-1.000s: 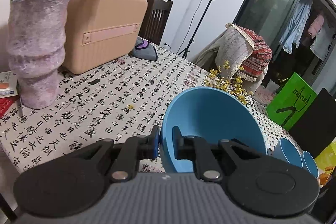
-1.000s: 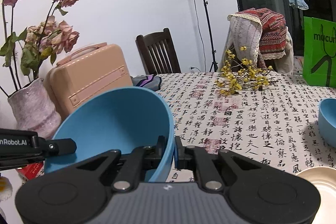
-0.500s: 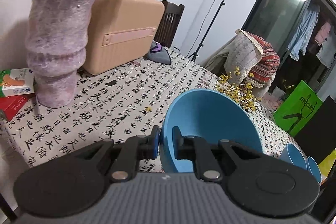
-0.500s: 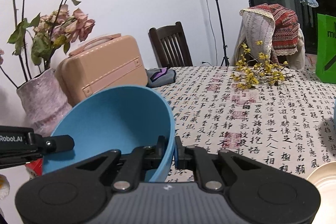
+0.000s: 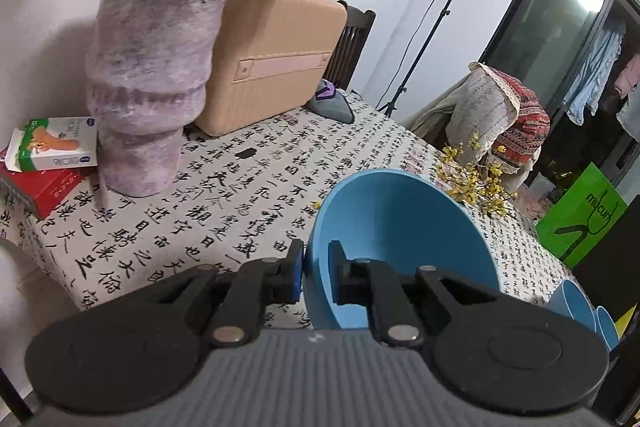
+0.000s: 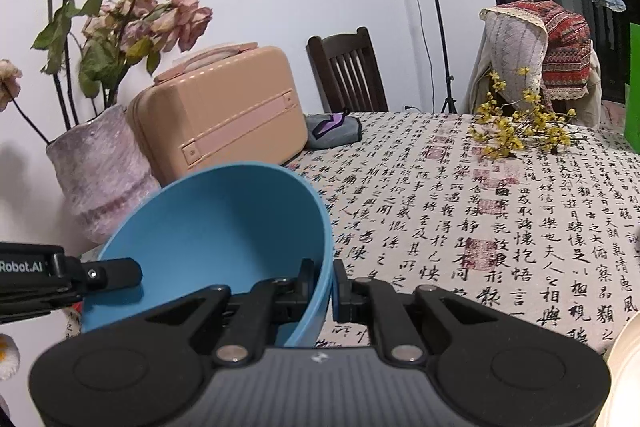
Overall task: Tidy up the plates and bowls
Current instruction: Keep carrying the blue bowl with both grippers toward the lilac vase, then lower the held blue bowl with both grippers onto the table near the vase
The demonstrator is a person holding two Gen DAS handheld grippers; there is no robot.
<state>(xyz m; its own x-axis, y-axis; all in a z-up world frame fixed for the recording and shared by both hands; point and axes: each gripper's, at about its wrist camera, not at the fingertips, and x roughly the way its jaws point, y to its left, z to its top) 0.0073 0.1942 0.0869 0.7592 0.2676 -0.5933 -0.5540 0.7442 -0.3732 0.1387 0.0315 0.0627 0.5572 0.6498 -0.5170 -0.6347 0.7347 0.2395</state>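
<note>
The big blue bowl is pinched at opposite rim walls by the left claw and right claw, so that it is carried steadily above the worktop.

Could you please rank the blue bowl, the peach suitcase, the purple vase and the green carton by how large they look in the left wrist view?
1. Purple vase
2. Peach suitcase and blue bowl look about equal; the bowl is nearer the camera and partly hidden, so I won't rank them.
3. Green carton, clearly smallest.
</note>
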